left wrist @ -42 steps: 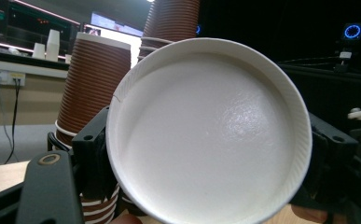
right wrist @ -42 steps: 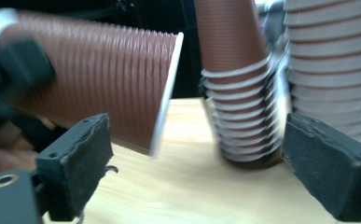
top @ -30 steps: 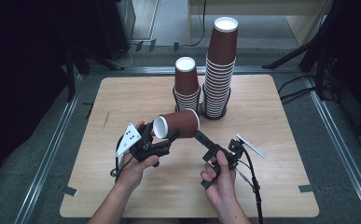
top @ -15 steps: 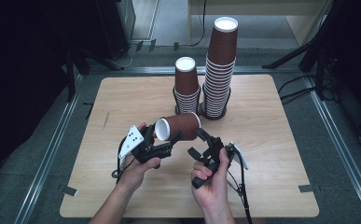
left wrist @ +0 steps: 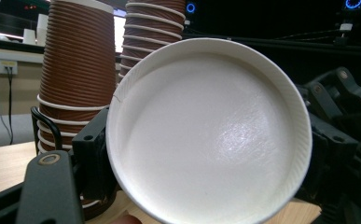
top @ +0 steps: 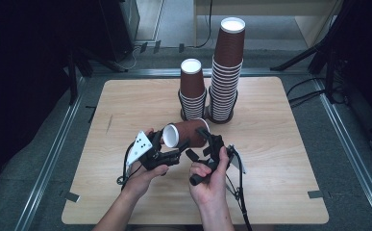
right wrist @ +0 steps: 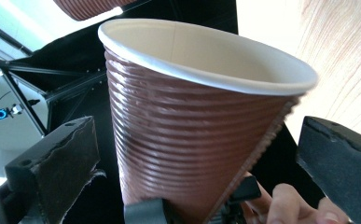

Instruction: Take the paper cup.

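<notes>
The wooden table [top: 279, 144] carries a tall stack of brown ribbed cups [top: 227, 72] at its far side, with a shorter stack [top: 192, 94] just beside it. Nearer the person, a single brown paper cup [top: 186, 134] lies on its side above the table, long axis level, white mouth toward the left gripper [top: 174, 156], whose fingers grip its rim. The right gripper [top: 200, 144] has just been opening; its fingers stand wide either side of the cup's body, not pressing.

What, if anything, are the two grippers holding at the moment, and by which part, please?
The left gripper holds a brown paper cup on its side, clamped near its narrow base. The right gripper is open, holding nothing.
</notes>
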Demonstrator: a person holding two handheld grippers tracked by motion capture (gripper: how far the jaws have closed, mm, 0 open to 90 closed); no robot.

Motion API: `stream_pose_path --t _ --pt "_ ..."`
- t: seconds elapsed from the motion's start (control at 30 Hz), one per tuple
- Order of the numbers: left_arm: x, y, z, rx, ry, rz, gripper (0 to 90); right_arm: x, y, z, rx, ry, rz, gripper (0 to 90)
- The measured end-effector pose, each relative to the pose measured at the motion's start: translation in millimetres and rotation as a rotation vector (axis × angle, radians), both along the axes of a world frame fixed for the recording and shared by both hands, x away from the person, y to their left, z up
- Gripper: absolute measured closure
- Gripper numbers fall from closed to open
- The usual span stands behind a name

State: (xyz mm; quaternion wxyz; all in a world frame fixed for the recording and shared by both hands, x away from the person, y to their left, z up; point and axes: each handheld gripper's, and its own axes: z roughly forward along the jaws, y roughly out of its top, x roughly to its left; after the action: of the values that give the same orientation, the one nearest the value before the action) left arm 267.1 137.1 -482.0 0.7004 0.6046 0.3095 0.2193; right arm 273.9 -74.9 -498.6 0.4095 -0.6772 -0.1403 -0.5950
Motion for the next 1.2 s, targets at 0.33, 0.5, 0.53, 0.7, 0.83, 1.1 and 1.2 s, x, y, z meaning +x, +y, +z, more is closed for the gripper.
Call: stream_pose_path --t 0.33,0.5,0.53,0.7,0.83,1.1,1.2 --pt "-0.8 -1.8 -0.7 0.022 0.011 -0.012 21.2 11.6 5.0 3.1 0.004 0.017 0.0 0.0" --pt "-1.1 -2.3 -0.6 0.022 0.01 -0.013 21.2 15.2 6.6 1.0 0.009 0.015 -0.005 0.0" --pt "-0.9 -2.2 -0.8 0.025 0.009 -0.013 21.2 15.6 7.2 0.8 0.01 0.011 -0.003 0.0" --pt "-0.9 -1.9 -1.0 0.033 0.004 -0.015 21.3 16.0 9.0 -1.4 0.006 0.012 -0.007 9.9" --pt "-0.9 0.1 0.0 0.027 0.027 -0.014 19.6 14.0 11.1 -1.8 -0.012 0.0 -0.028 13.5" --pt "-2.6 5.8 6.7 0.065 0.119 -0.04 0.0 14.2 8.2 0.1 0.007 -0.046 -0.073 14.0" --pt "-1.4 8.6 8.6 0.06 0.153 -0.038 0.0 15.9 4.0 1.1 -0.016 -0.058 -0.1 14.1"
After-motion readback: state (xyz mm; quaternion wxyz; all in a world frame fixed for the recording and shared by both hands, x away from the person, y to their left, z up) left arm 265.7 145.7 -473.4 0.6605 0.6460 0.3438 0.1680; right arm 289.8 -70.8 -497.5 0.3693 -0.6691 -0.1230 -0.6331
